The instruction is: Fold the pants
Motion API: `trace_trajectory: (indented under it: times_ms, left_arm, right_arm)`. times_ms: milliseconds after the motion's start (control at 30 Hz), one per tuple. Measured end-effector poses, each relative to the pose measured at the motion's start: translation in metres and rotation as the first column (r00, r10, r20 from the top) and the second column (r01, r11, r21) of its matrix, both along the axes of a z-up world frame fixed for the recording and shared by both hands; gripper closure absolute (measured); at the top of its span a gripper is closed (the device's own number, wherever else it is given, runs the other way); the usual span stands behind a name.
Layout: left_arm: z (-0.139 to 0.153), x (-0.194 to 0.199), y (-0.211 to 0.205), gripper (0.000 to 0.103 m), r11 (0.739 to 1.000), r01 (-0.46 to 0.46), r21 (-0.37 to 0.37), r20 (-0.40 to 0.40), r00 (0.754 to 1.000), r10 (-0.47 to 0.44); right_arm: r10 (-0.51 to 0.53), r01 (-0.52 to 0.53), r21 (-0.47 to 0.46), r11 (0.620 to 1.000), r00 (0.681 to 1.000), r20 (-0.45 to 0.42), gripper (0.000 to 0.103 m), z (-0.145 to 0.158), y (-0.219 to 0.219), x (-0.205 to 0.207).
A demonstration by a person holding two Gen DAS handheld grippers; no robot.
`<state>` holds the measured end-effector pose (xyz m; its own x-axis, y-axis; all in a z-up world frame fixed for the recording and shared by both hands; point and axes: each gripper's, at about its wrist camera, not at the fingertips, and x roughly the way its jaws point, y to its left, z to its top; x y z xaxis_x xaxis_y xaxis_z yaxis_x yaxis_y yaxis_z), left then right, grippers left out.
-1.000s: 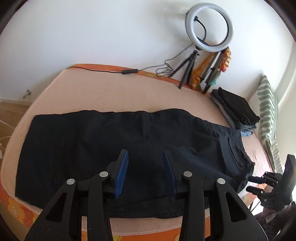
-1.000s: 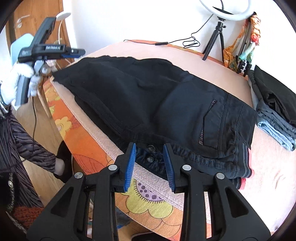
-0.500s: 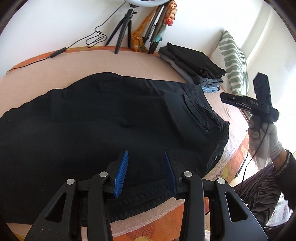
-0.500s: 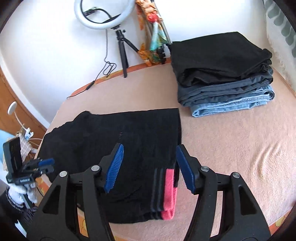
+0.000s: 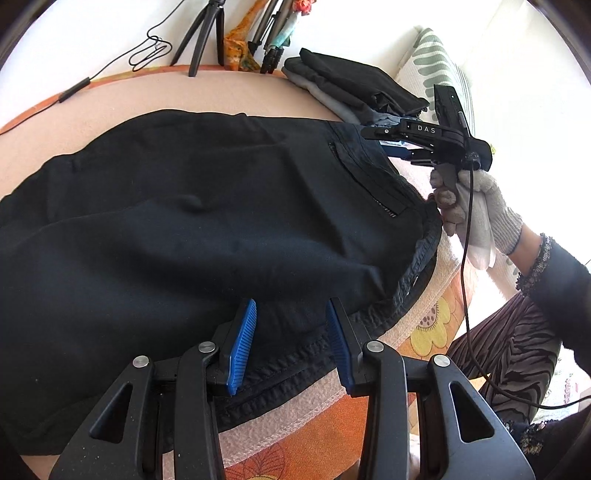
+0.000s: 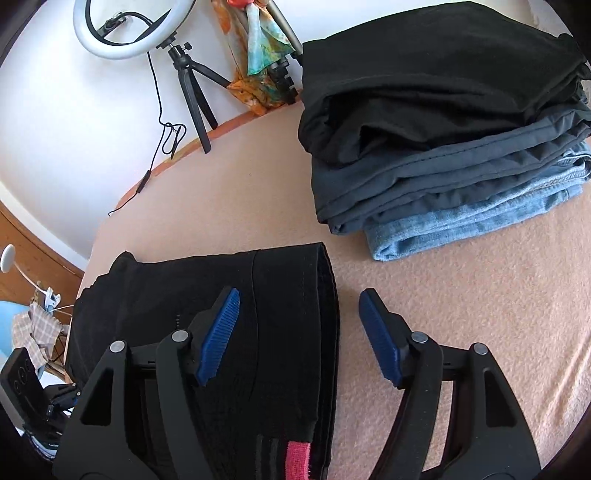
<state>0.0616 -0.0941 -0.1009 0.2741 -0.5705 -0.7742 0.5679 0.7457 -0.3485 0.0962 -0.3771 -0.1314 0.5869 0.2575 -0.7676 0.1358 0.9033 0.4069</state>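
Black pants [image 5: 207, 229] lie spread flat across a pink blanket [image 6: 461, 314] on the bed, waistband at the near edge. Left gripper [image 5: 291, 343]: jaws partly apart, hovering over the near hem, nothing clamped. Right gripper [image 6: 299, 332]: jaws opening, straddling the waistband edge, pads clear of the cloth. A gloved hand [image 5: 476, 210] carries the right gripper. A stack of folded clothes [image 6: 443, 122] sits well apart; ring light [image 6: 125, 33] stands by the wall.

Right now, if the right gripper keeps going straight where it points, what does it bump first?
Probably the waistband edge of the black pants on the peach blanket; the right gripper, jaws opening, holds nothing.
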Motion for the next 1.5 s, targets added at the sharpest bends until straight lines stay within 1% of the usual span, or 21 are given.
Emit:
trace_trajectory:
  times_ms: [67, 167, 233, 267, 300, 333, 467, 567, 600, 667, 800, 867, 967, 1033, 1067, 1133, 1200, 1300, 1400, 1433, 1500]
  left_arm:
    - [0.000, -0.001, -0.002, 0.066, 1.000, 0.003, 0.002, 0.003, 1.000, -0.003]
    - [-0.001, -0.001, -0.003, 0.066, 1.000, 0.007, 0.009, 0.012, 1.000, -0.007]
    - [-0.001, -0.001, -0.003, 0.066, 1.000, 0.005, 0.007, 0.011, 1.000, -0.005]
    - [-0.001, 0.000, -0.003, 0.066, 1.000, 0.003, 0.005, 0.009, 1.000, -0.003]
    - [-0.001, -0.001, -0.002, 0.066, 1.000, 0.002, 0.003, 0.008, 1.000, -0.002]
    - [-0.002, -0.001, -0.002, 0.066, 1.000, 0.003, 0.004, 0.009, 1.000, -0.003]
    - [-0.001, 0.000, -0.002, 0.066, 1.000, 0.007, 0.008, 0.011, 1.000, -0.007]
    - [-0.001, -0.002, -0.001, 0.066, 1.000, 0.015, 0.003, 0.004, 1.000, -0.015]
    - [-0.001, -0.002, -0.001, 0.066, 1.000, 0.021, 0.005, 0.005, 1.000, -0.021]
    - [-0.001, -0.004, -0.001, 0.066, 1.000, 0.026, 0.007, 0.013, 1.000, -0.026]
    - [0.001, -0.005, 0.003, 0.066, 1.000, 0.011, 0.005, 0.008, 1.000, -0.011]
    - [0.003, -0.008, 0.009, 0.066, 1.000, -0.019, 0.005, 0.015, 1.000, 0.019]
    - [0.013, -0.009, 0.027, 0.066, 0.996, -0.079, -0.030, 0.027, 0.996, 0.079]
    - [0.019, -0.009, 0.044, 0.065, 0.990, -0.130, -0.062, 0.028, 0.991, 0.132]
    - [0.023, -0.009, 0.053, 0.065, 0.984, -0.159, -0.082, 0.025, 0.987, 0.162]
    - [0.028, -0.006, 0.074, 0.064, 0.966, -0.230, -0.118, 0.005, 0.973, 0.232]
    - [0.032, -0.005, 0.094, 0.059, 0.943, -0.302, -0.143, -0.007, 0.953, 0.304]
    - [0.038, -0.004, 0.122, 0.057, 0.903, -0.396, -0.165, -0.008, 0.916, 0.401]
    - [0.039, -0.002, 0.158, 0.054, 0.843, -0.502, -0.194, -0.059, 0.864, 0.501]
    - [0.038, -0.002, 0.170, 0.054, 0.818, -0.540, -0.197, -0.073, 0.840, 0.537]
    - [0.038, -0.005, 0.197, 0.054, 0.755, -0.623, -0.207, -0.102, 0.781, 0.616]
  right_arm:
    - [0.017, -0.017, 0.020, 1.000, 1.000, 0.006, 0.033, 0.000, 0.002, 0.003]
    - [0.024, -0.024, 0.033, 0.999, 1.000, 0.002, 0.047, -0.002, 0.003, 0.004]
    - [0.029, -0.028, 0.045, 0.999, 0.999, -0.013, 0.074, -0.006, 0.006, 0.007]
    - [0.029, -0.029, 0.042, 0.999, 0.999, -0.014, 0.078, -0.006, 0.007, 0.007]
    - [0.028, -0.027, 0.023, 0.999, 1.000, -0.014, 0.087, -0.005, 0.009, 0.006]
    - [0.031, -0.031, 0.003, 1.000, 0.999, -0.012, 0.091, -0.001, 0.011, 0.004]
    - [0.023, -0.021, -0.110, 0.994, 0.999, 0.026, 0.095, 0.027, 0.028, -0.004]
    - [0.021, -0.006, -0.219, 0.976, 0.997, 0.069, 0.096, 0.049, 0.039, -0.010]
    - [0.032, -0.012, -0.262, 0.965, 0.997, 0.074, 0.097, 0.051, 0.044, -0.010]
    - [0.044, -0.029, -0.328, 0.944, 0.998, 0.040, 0.097, 0.043, 0.051, -0.007]
    - [-0.001, -0.005, -0.302, 0.953, 1.000, -0.019, 0.096, 0.020, 0.042, -0.001]
    - [0.011, -0.016, -0.314, 0.949, 1.000, -0.019, 0.094, 0.021, 0.041, -0.002]
    - [0.008, -0.012, -0.320, 0.947, 1.000, -0.015, 0.088, 0.027, 0.040, -0.006]
    - [0.012, -0.016, -0.324, 0.946, 1.000, -0.015, 0.081, 0.030, 0.042, -0.009]
    - [0.016, -0.021, -0.331, 0.943, 1.000, -0.017, 0.078, 0.031, 0.044, -0.010]
    - [0.034, -0.036, -0.336, 0.941, 0.999, -0.011, 0.066, 0.035, 0.052, -0.015]
    - [0.051, -0.049, -0.358, 0.933, 0.999, -0.002, 0.060, 0.040, 0.061, -0.018]
    - [0.073, -0.061, -0.375, 0.925, 0.997, 0.017, 0.053, 0.049, 0.071, -0.023]
    - [0.066, -0.045, -0.371, 0.927, 0.997, 0.045, 0.048, 0.060, 0.076, -0.028]
    - [0.064, -0.039, -0.370, 0.928, 0.996, 0.056, 0.048, 0.065, 0.077, -0.031]
    - [0.056, -0.026, -0.352, 0.936, 0.995, 0.077, 0.047, 0.073, 0.079, -0.034]
